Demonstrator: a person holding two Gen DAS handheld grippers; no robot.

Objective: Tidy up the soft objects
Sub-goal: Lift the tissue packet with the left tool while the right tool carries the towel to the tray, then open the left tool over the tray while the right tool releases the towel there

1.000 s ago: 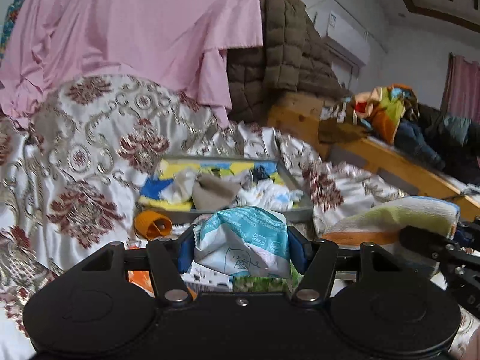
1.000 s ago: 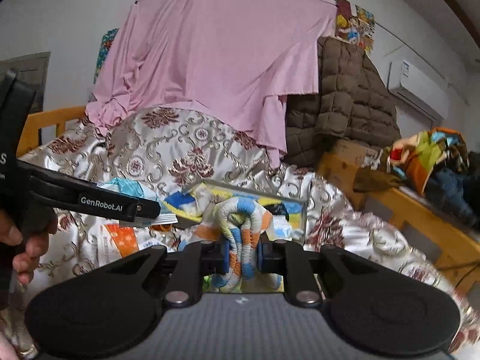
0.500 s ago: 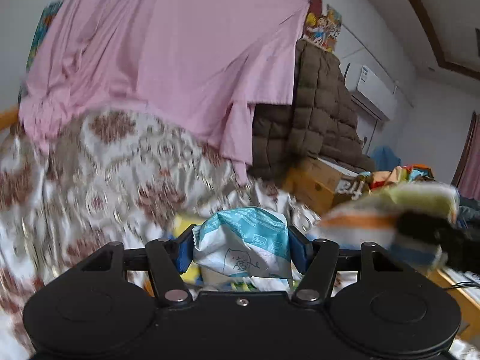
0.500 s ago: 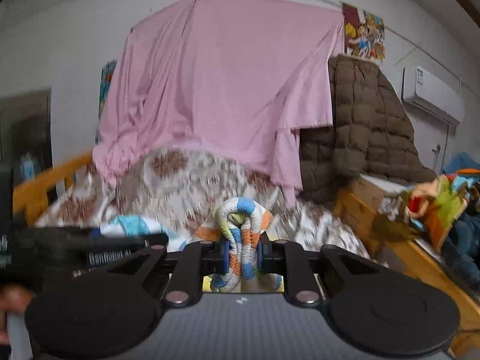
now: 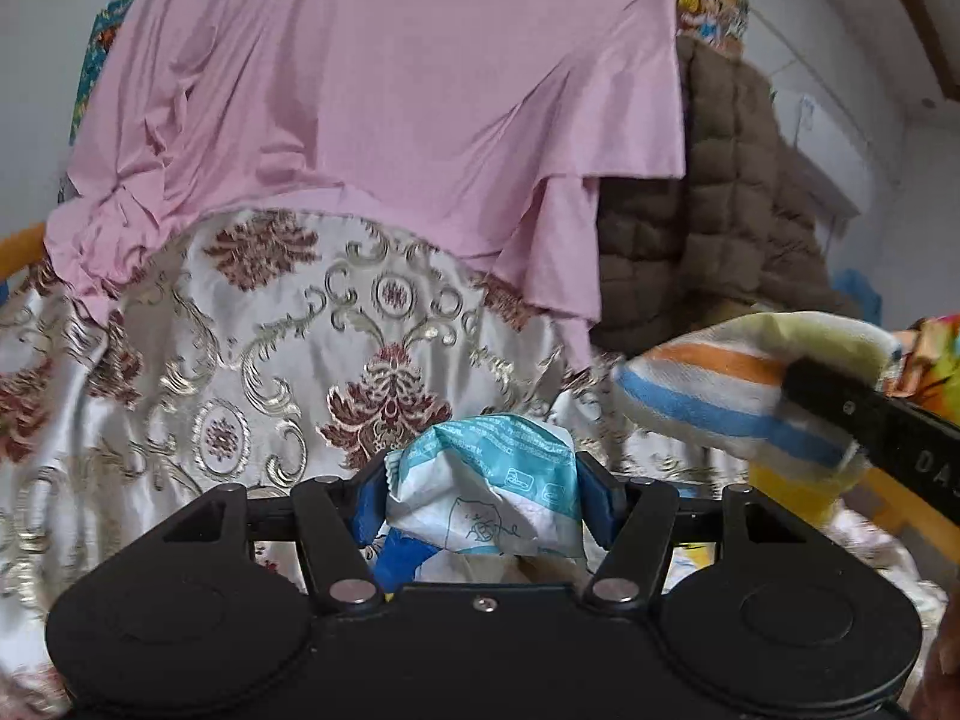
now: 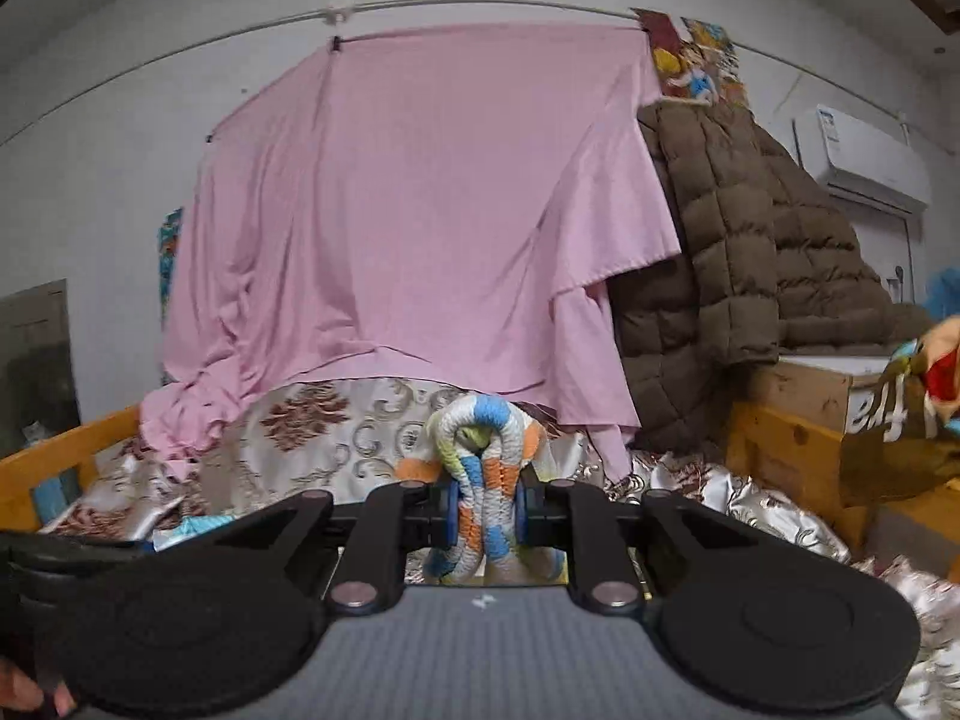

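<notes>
- The left gripper [image 5: 483, 501] holds a crumpled white and teal plastic packet [image 5: 486, 495] between its two blue pads, which press on the packet's left and right sides; the jaws stand fairly wide apart around it.
- The packet bears small printed icons and a line drawing on its white lower face; what it contains cannot be told from here.
- The right gripper [image 6: 485, 507] is clamped on a folded striped towel [image 6: 485, 474], its jaws narrow with the cloth pinched between the blue pads.
- The towel is banded in white, blue, orange and pale green; its fold rises in a loop above the fingers and its ends hang below them.
- In the left wrist view the same towel shows at the right, gripped by the right gripper's black finger, up off the bed and just to the right of the packet.
- Both held things are lifted clear of the bedding, in front of a cream bedspread [image 5: 270, 360] with dark red floral medallions and silver scrolls.
- A pink sheet [image 6: 420, 228] hangs from a line on the wall and drapes onto the top of the bedspread.
- A brown quilted coat [image 6: 750, 258] hangs to the right of the sheet, above a cardboard box [image 6: 828, 390] on a wooden bed frame [image 6: 780, 450].
- A white air conditioner [image 6: 864, 156] is mounted on the wall at upper right.
- Fingertips of the person's hand [image 6: 36, 696] show at the lower left edge of the right wrist view.
</notes>
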